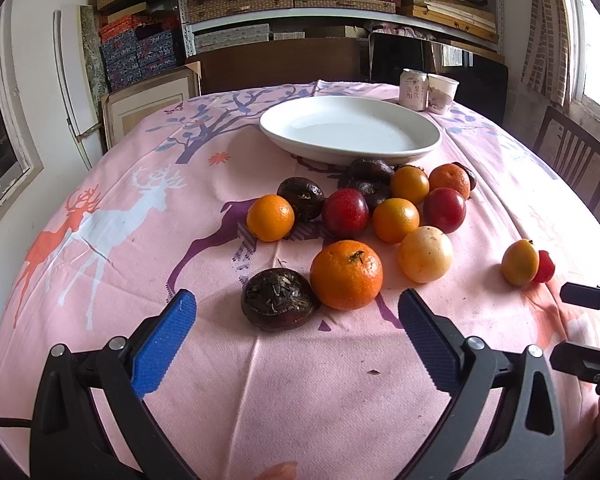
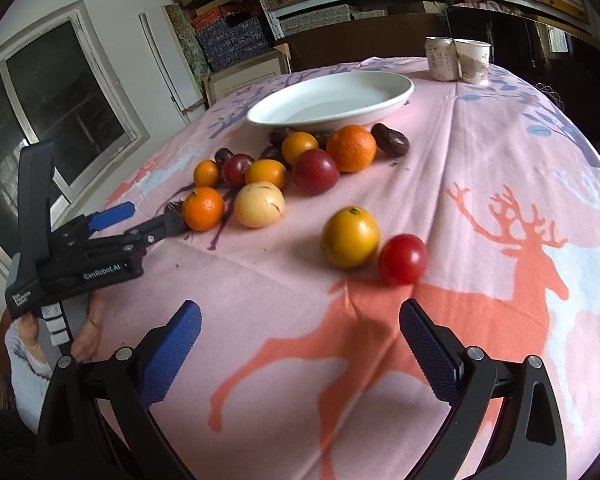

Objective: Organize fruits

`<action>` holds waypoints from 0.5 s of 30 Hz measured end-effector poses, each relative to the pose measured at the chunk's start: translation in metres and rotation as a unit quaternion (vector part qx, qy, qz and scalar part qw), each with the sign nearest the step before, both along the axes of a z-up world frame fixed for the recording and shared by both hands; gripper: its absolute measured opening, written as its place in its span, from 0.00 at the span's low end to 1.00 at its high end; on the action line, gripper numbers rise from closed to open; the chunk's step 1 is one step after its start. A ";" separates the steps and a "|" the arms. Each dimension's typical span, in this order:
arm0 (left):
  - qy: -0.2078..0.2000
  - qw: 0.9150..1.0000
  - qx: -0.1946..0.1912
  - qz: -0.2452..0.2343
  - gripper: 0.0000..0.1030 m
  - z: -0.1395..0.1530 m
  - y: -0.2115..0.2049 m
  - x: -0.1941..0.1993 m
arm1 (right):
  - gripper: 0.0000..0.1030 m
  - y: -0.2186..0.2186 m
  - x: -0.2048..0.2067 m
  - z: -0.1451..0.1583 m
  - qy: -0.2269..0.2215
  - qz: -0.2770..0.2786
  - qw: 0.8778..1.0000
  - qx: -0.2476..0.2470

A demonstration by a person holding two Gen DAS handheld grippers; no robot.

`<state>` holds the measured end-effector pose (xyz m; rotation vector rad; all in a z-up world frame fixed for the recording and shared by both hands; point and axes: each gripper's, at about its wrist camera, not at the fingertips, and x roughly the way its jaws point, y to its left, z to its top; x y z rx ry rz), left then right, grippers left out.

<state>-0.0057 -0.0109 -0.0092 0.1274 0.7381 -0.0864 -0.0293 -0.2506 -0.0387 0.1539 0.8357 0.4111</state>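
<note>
Several fruits lie on the pink tablecloth in front of a white plate (image 1: 350,128), which is bare. In the left wrist view my left gripper (image 1: 296,308) is open, with a dark purple fruit (image 1: 278,304) and a large orange (image 1: 346,274) just beyond its fingertips. A pale yellow fruit (image 1: 425,254) lies to the right. In the right wrist view my right gripper (image 2: 300,316) is open and empty, just short of a yellow-orange fruit (image 2: 350,237) and a small red fruit (image 2: 402,258) that lie apart from the pile. The plate (image 2: 332,98) stands behind.
A can (image 1: 413,89) and a paper cup (image 1: 442,93) stand behind the plate at the table's far edge. A wooden chair (image 1: 572,156) is at the right. Shelves with boxes fill the back wall. The left gripper's body (image 2: 80,256) shows at the right wrist view's left.
</note>
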 end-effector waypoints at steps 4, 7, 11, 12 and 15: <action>0.055 0.998 0.007 -0.033 0.96 -0.011 -0.001 0.008 | 0.97 -0.012 -0.011 0.008 -0.012 -0.023 0.998 -0.055; 0.109 0.993 -0.013 -0.033 0.96 -0.020 0.007 0.020 | 0.97 -0.019 -0.004 0.010 -0.011 -0.029 0.997 -0.074; 0.125 0.991 -0.005 -0.047 0.96 -0.027 0.010 0.025 | 0.97 -0.023 0.017 0.002 0.008 -0.025 0.996 -0.083; 0.126 0.991 -0.006 -0.053 0.96 -0.027 0.011 0.024 | 0.97 -0.025 0.021 -0.001 0.015 -0.027 0.996 -0.083; 0.123 0.990 -0.004 -0.066 0.96 -0.028 0.014 0.021 | 0.97 -0.033 0.031 -0.008 0.037 -0.021 0.997 -0.067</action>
